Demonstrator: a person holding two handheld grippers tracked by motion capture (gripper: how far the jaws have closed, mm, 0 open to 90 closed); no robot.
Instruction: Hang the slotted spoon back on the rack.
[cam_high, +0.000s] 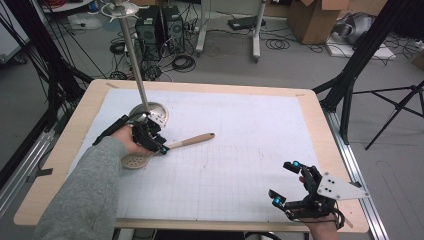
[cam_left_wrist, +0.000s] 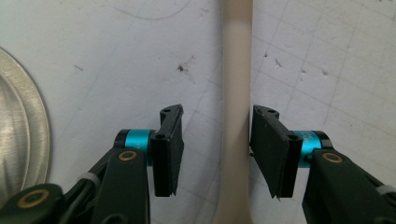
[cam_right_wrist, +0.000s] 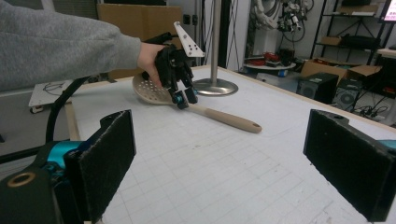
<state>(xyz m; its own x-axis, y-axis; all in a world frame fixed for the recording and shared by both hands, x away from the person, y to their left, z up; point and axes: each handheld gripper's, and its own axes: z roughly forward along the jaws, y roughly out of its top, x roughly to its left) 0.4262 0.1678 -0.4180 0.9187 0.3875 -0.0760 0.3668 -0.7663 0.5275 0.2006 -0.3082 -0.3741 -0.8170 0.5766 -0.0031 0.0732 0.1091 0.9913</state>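
Slotted spoon (cam_high: 167, 148) flat on worktop (cam_high: 240, 165), left-centre; perforated bowl toward near-left, pale handle pointing right and away. Left gripper (cam_high: 159, 145) down over handle near bowl end. In left gripper view jaws part-open, straddling handle (cam_left_wrist: 237, 93); right pad touching or nearly touching, left pad w/ clear gap. Nothing clamped yet. Right gripper (cam_high: 285, 185) near front-right corner, well apart from spoon, jaws wide open, empty.

Risks, as judged:
- Uneven pad contact: closing likely to shove handle sideways before grip set, spoon pivoting on bowl.
- Grip point close to bowl, long handle overhanging: on lift, possible droop or rotation in jaws; smooth rounded handle prone to slip.
- Metal stand base (cam_high: 150, 112) just beside left gripper, pole (cam_high: 134, 55) rising above it: swing of bowl or gripper on lift could knock base/pole.
- Jaw tips close to worktop: scrape or snag on paper sheet if pressed lower.
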